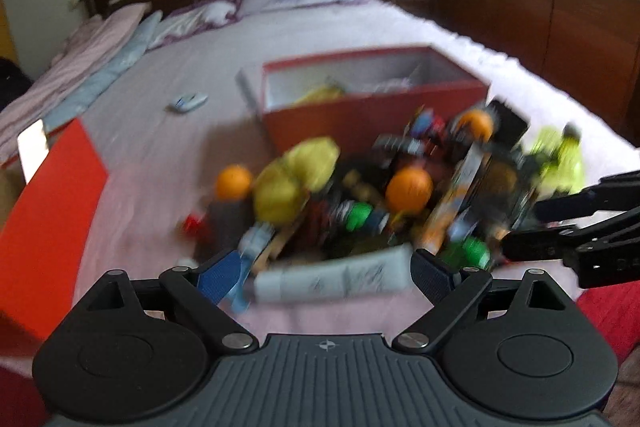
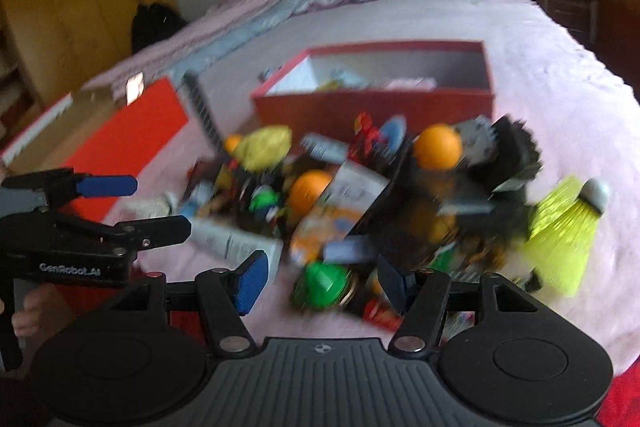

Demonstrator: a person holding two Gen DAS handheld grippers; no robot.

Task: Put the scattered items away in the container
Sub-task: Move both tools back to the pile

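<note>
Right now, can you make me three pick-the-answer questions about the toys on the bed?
1. Where is the red box?
A. behind the pile
B. on the pillow
C. under the bed

2. What colour is the shuttlecock?
A. blue
B. yellow-green
C. pink

3. How is the left gripper?
A. open around the white tube
B. holding a ball
C. inside the box

Answers: 1 A, the box sits past the heap. 2 B, its skirt is bright yellow-green. 3 A, the fingers stand apart either side of the tube.
</note>
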